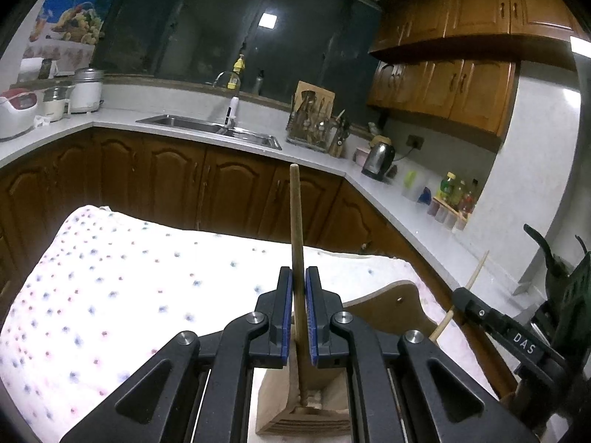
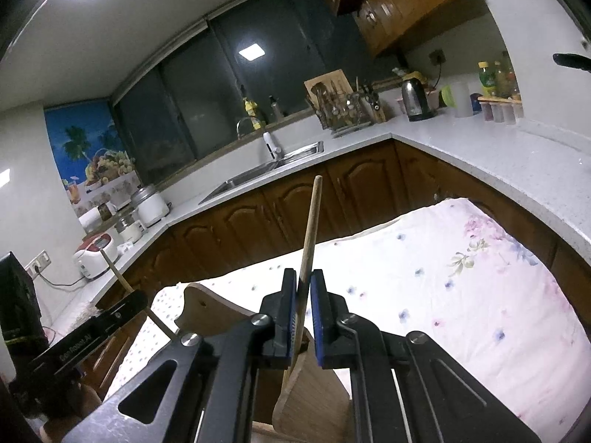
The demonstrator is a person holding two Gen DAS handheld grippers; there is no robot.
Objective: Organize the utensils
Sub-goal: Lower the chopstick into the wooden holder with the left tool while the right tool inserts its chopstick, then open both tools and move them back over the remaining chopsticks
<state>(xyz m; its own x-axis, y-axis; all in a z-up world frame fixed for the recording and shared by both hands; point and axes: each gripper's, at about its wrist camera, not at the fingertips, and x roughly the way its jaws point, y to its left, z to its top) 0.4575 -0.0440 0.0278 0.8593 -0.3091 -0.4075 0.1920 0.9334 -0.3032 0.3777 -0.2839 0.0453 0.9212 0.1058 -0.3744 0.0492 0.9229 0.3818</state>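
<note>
My left gripper [image 1: 299, 280] is shut on the handle of a wooden utensil [image 1: 296, 217] that stands upright, its lower end down inside a wooden utensil holder [image 1: 384, 313] on the cloth-covered table [image 1: 122, 280]. My right gripper [image 2: 303, 288] is shut on the handle of a wooden spatula [image 2: 311, 229], whose flat blade [image 2: 314, 395] hangs over the same holder [image 2: 210, 310]. Each gripper shows in the other's view: the right one [image 1: 491, 326] with its thin handle [image 1: 469, 291], the left one [image 2: 92, 328] with its handle [image 2: 122, 277].
A kitchen counter runs around the room with a sink [image 1: 210, 127], a utensil rack [image 1: 314, 122], a kettle [image 1: 378, 157], bottles [image 1: 458, 192] and rice cookers [image 1: 18, 110]. Brown cabinets [image 1: 184, 181] stand just beyond the table's far edge.
</note>
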